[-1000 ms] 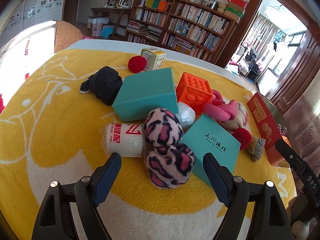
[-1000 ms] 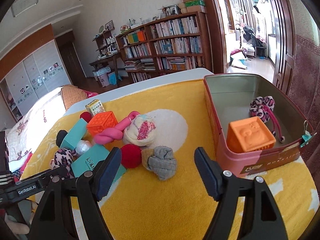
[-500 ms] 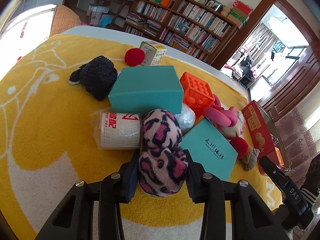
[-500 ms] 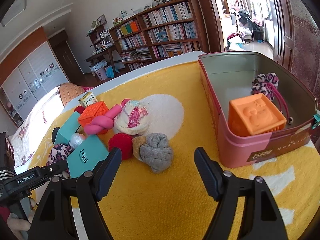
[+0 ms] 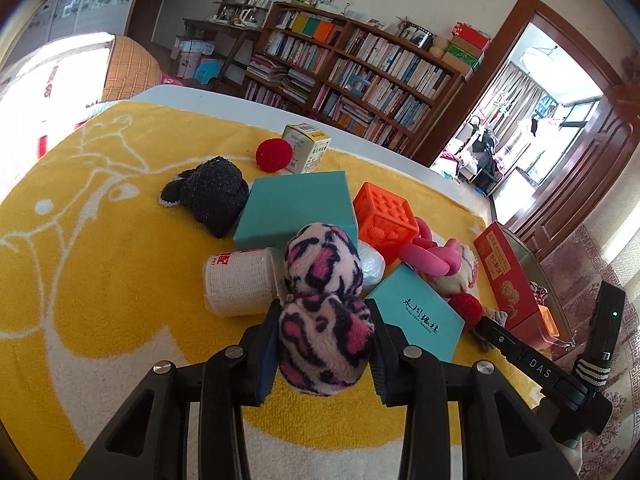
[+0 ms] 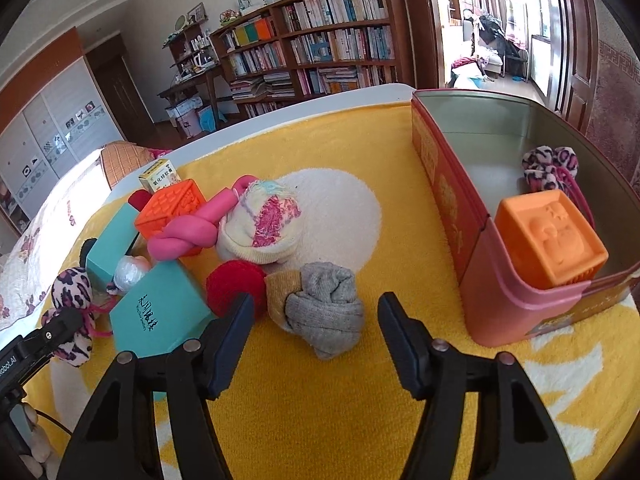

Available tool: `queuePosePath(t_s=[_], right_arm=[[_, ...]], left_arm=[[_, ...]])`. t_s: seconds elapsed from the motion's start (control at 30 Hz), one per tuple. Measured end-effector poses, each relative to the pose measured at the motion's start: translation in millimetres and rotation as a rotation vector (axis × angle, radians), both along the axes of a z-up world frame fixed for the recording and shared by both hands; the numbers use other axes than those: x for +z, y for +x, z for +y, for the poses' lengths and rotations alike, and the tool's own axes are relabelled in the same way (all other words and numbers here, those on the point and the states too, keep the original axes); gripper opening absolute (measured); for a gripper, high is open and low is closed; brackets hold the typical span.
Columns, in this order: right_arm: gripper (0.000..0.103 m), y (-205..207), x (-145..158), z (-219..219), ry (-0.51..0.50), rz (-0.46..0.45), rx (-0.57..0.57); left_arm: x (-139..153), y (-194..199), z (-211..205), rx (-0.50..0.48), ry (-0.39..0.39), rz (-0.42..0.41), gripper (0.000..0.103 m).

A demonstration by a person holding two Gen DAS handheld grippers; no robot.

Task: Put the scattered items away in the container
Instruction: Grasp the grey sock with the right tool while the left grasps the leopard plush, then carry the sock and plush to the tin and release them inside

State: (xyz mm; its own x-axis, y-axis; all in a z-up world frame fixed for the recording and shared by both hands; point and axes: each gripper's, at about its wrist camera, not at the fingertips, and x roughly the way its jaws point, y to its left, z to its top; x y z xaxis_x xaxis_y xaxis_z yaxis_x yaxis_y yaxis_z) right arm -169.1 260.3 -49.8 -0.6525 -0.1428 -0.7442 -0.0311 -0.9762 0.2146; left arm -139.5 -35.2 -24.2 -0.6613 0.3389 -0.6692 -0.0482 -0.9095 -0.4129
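A long wooden bookshelf (image 5: 360, 76) is set against the pale wall, and a doorway (image 5: 556, 128) is flooded with daylight.

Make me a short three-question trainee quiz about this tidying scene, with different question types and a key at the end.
1. True or false: the left hand-held gripper is shut on the leopard-print plush toy.
2. What lies between the right hand-held gripper's closing jaws? A) grey rolled sock B) red pom-pom C) teal box
3. Name the cube inside the red tin.

Key: 1 true. 2 A, not yet pressed. 3 The orange cube.
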Motion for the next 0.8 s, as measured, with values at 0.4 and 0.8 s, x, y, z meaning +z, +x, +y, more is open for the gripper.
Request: queuePosePath(t_s=[0.4, 0.8], right_arm=[[0.049, 14.1, 11.2, 1.0, -0.013, 0.077, 0.014], [0.049, 43.1, 48.4, 24.4, -0.048, 0.205, -0.028]], left_arm=[[7.1, 7.1, 10.2, -0.009, -0.018, 0.009, 0.039], [38.1, 15.3, 41.6, -0.054, -0.056, 0.053, 0.039]])
